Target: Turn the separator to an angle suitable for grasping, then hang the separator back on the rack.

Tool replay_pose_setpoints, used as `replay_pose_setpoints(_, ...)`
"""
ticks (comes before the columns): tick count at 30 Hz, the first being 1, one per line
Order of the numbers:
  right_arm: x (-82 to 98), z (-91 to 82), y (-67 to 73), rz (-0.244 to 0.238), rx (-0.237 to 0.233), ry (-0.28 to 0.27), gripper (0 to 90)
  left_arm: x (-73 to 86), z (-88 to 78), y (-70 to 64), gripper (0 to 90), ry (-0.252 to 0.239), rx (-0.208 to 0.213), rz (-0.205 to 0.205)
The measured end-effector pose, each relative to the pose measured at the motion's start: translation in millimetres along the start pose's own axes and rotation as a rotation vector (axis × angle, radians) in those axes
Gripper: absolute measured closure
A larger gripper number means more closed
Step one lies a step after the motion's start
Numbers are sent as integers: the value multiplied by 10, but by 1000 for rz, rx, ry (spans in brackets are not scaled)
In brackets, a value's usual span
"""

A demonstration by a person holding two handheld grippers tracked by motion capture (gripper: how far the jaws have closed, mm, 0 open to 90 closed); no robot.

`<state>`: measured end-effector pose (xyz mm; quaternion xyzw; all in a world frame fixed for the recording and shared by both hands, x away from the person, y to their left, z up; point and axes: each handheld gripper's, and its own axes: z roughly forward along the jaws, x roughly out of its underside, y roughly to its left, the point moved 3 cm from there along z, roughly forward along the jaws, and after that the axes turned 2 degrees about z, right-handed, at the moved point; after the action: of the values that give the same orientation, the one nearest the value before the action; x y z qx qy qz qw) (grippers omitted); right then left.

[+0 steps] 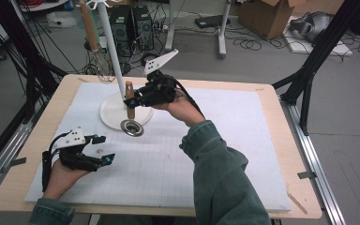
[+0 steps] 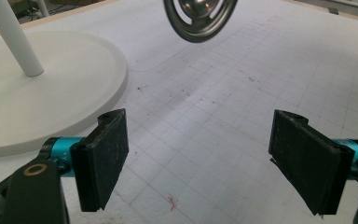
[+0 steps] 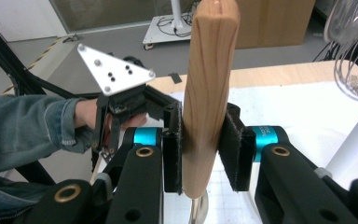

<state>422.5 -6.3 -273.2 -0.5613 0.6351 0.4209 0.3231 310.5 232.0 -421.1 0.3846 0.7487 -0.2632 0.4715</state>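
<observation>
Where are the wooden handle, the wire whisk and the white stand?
light wooden handle (image 3: 209, 93), right gripper view, middle of the shaft between the fingers.
silver wire whisk (image 1: 104, 69), high view, its wire loops.
white round-based stand (image 2: 42, 98), left gripper view, its flat base.

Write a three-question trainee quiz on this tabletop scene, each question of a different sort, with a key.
1. True or false: the right gripper is shut on a wooden handle.
2. Multiple choice: where does the whisk hang?
A. from the white stand
B. from the left gripper
C. from the table edge
3. Fill in the blank: the left gripper rests low over the white mat with its fingers ____ and nothing between them.

Key: 1 true; 2 A; 3 open.
</observation>
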Motion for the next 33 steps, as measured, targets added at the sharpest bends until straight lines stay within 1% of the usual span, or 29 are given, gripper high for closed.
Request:
replay_pose_setpoints(5, -165, 14, -58, -17, -2, 0, 725, -8, 6, 17, 204, -2, 0, 4)
replay_pose_setpoints(7, -258, 5, -83, -14, -1, 0, 724, -5, 5, 19, 204, 1, 0, 8)
replay_pose_setpoints(8, -285, 4, -93, -18, -1, -3, 724, 0, 7, 15, 203, -1, 1, 2)
replay_pose_setpoints(13, -465, 15, -142, -34, 5, -3, 725, -5, 5, 16, 203, -6, 3, 4)
replay_pose_setpoints(15, -527, 23, -158, -33, 1, -2, 724, -3, 5, 17, 203, -1, 8, 5)
replay_pose_setpoints(18, -611, 40, -189, -37, 2, 6, 725, 6, -3, 20, 202, -2, 3, -3)
replay_pose_setpoints(22, -736, 68, -210, -52, -2, 12, 725, 13, -18, 33, 202, 0, 2, 2)
replay_pose_setpoints(23, -774, 72, -211, -55, -5, 14, 725, 15, -14, 33, 201, -2, 1, -3)
replay_pose_setpoints(27, -919, 83, -231, -70, -1, 21, 725, 18, -6, 30, 197, 2, 3, -2)
replay_pose_setpoints(33, -1016, 68, -278, -71, 6, 11, 725, 18, -15, 33, 188, 2, -6, -4)
